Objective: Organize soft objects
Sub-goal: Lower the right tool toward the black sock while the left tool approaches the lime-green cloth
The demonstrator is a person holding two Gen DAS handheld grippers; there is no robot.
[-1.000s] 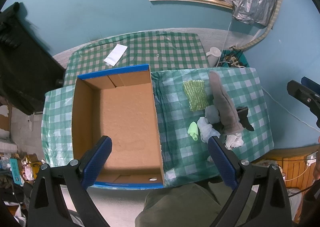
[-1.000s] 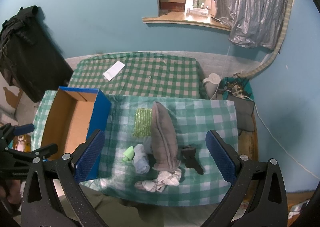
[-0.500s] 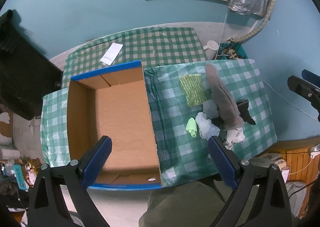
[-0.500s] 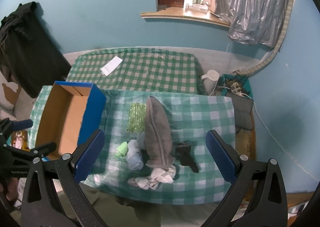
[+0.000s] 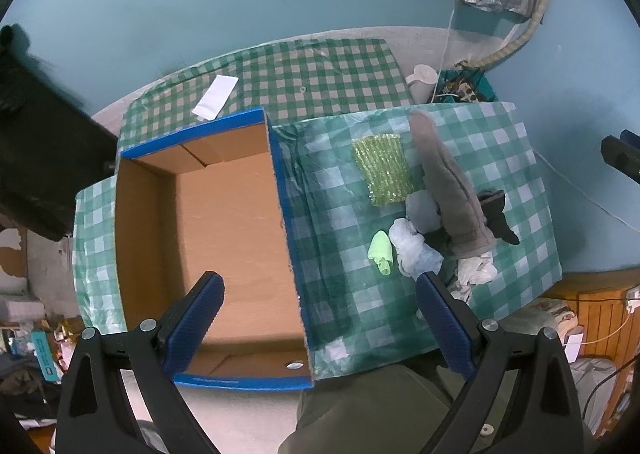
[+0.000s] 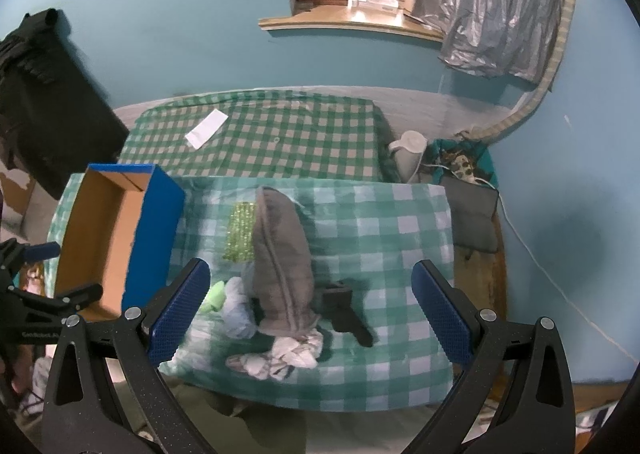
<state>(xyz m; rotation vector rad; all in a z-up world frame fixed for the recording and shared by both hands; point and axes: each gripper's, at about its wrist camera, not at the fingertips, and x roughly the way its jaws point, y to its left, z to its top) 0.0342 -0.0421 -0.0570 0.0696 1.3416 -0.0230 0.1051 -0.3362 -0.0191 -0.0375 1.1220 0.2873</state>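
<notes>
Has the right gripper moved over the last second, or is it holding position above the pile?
Yes. The right gripper has drifted right: against its fingers, the grey cloth and the blue box sit further left in its view than before. Its jaws are open.

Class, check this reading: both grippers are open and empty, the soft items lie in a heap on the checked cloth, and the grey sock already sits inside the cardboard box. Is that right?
Not quite. The cardboard box holds nothing; the grey sock lies on the checked cloth with the other soft items, as the left wrist view shows. The left gripper and right gripper are indeed open and empty.
</notes>
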